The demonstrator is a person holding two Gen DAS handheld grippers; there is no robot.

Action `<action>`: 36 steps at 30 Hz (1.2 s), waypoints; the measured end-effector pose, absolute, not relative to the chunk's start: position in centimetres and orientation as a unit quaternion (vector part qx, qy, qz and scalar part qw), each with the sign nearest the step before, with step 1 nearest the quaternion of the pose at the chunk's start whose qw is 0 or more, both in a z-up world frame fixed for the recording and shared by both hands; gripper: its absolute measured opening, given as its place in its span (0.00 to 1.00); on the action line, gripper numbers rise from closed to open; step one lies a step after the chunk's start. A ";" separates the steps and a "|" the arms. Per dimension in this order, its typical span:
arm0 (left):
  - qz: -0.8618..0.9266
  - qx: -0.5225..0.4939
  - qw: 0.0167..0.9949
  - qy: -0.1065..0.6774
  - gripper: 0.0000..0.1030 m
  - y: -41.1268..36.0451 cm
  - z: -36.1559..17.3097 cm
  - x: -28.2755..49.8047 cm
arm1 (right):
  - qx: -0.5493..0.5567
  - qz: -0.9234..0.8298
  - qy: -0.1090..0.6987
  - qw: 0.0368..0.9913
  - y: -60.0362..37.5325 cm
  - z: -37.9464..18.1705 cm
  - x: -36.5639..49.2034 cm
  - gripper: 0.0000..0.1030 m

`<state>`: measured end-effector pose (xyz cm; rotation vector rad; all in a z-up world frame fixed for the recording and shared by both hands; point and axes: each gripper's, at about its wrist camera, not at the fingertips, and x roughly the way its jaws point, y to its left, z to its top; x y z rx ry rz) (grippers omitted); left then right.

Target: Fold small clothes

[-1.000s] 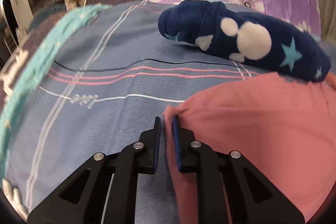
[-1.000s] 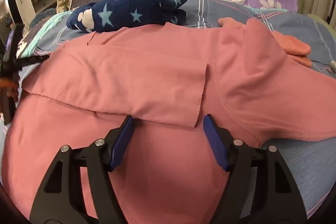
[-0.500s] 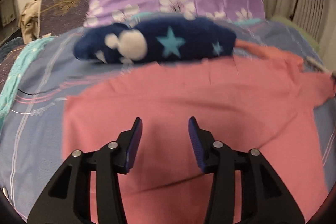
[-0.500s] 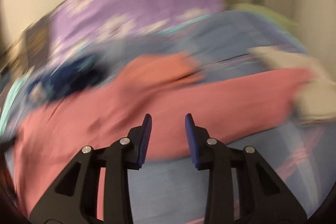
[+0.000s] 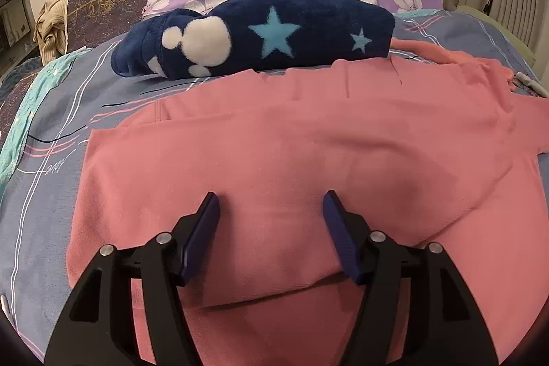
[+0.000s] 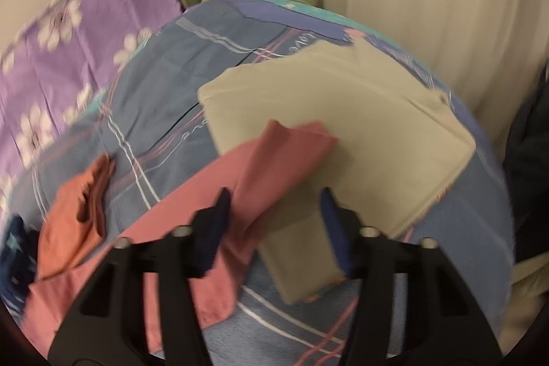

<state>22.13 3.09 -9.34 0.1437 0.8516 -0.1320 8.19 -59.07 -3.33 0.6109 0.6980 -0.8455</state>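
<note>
**Pink shirt spread on the bed, both claws wide and empty**

The pink shirt [image 5: 291,143] lies across the blue striped bedspread [image 5: 44,211], its far edge just beside a navy star-patterned fleece [image 5: 260,33]; bare bedspread shows to its left. In the blurred right wrist view a pink sleeve [image 6: 284,143] overlaps a folded beige garment [image 6: 343,112], with an orange cloth [image 6: 75,204] apart to the left. The left claw [image 5: 271,208] hovers over the shirt's middle, jaws spread wide, gripping nothing. The right claw [image 6: 274,204] is likewise wide, above sleeve and beige garment; contact cannot be told
</note>
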 end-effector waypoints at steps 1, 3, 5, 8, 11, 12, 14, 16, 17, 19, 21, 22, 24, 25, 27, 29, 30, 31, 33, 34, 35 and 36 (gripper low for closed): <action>-0.065 0.067 0.906 0.413 0.63 3.2 -9.4 22.2 | 0.319 -0.377 0.310 0.812 -59.8 -3.6 6.9 0.26; -0.068 0.061 0.906 0.414 0.63 3.4 -9.4 22.2 | 0.378 -0.339 0.283 0.813 -61.0 -4.3 4.8 0.17; -0.068 0.061 0.906 0.414 0.63 3.4 -9.4 22.2 | 0.415 -0.314 0.269 0.811 -61.9 -4.8 4.0 0.17; -0.068 0.062 0.906 0.413 0.63 3.4 -9.4 22.2 | 0.441 -0.298 0.259 0.806 -62.7 -5.2 4.0 0.17; -0.070 0.058 0.907 0.412 0.64 3.5 -9.4 22.3 | 0.430 -0.301 0.261 0.810 -62.7 -4.7 4.7 0.14; -0.071 0.058 0.907 0.412 0.64 3.6 -9.4 22.3 | 0.427 -0.298 0.260 0.813 -62.5 -4.4 4.9 0.04; -0.071 0.056 0.907 0.412 0.64 3.6 -9.4 22.3 | 0.424 -0.293 0.243 0.822 -61.9 -3.3 4.8 0.04; -0.073 0.054 0.907 0.412 0.64 3.7 -9.4 22.3 | 0.415 -0.270 0.226 0.839 -60.6 -1.7 5.2 0.04; -0.074 0.052 0.906 0.413 0.64 3.7 -9.4 22.3 | 0.413 -0.248 0.220 0.848 -59.3 -0.8 5.7 0.04; -0.077 0.047 0.906 0.413 0.64 3.8 -9.4 22.4 | 0.407 -0.190 0.212 0.868 -56.0 1.0 7.0 0.04; -0.079 0.043 0.907 0.412 0.64 3.9 -9.4 22.3 | 0.387 -0.124 0.208 0.890 -51.4 2.8 8.7 0.04; -0.080 0.041 0.907 0.412 0.65 4.0 -9.3 22.3 | 0.376 -0.096 0.210 0.897 -49.3 3.4 9.4 0.04; -0.084 0.036 0.907 0.412 0.65 4.2 -9.4 22.3 | 0.347 -0.019 0.223 0.911 -43.7 4.1 11.2 0.04; -0.085 0.035 0.907 0.412 0.66 4.2 -9.3 22.3 | 0.328 0.030 0.240 0.913 -40.0 4.1 12.5 0.04; -0.089 0.031 0.906 0.412 0.66 4.3 -9.3 22.3 | 0.303 0.098 0.271 0.908 -34.7 3.2 14.3 0.04; -0.090 0.029 0.907 0.411 0.67 4.4 -9.3 22.3 | 0.274 0.146 0.312 0.898 -29.2 1.0 15.9 0.04; -0.092 0.027 0.907 0.411 0.67 4.4 -9.3 22.3 | 0.260 0.156 0.330 0.894 -27.3 -0.1 16.4 0.04; -0.093 0.025 0.906 0.411 0.67 4.5 -9.3 22.3 | 0.247 0.162 0.354 0.888 -25.4 -1.7 16.9 0.04; -0.096 0.021 0.906 0.411 0.67 4.6 -9.3 22.3 | 0.242 0.167 0.385 0.875 -23.5 -3.9 17.5 0.04; -0.098 0.019 0.906 0.411 0.67 4.6 -9.3 22.3 | 0.245 0.170 0.399 0.867 -23.0 -5.1 17.6 0.04; -0.100 0.015 0.906 0.411 0.68 4.7 -9.3 22.3 | 0.247 0.169 0.409 0.862 -22.7 -6.0 17.5 0.04; -0.102 0.011 0.906 0.412 0.68 4.8 -9.2 22.4 | 0.249 0.167 0.414 0.860 -22.7 -6.7 17.4 0.04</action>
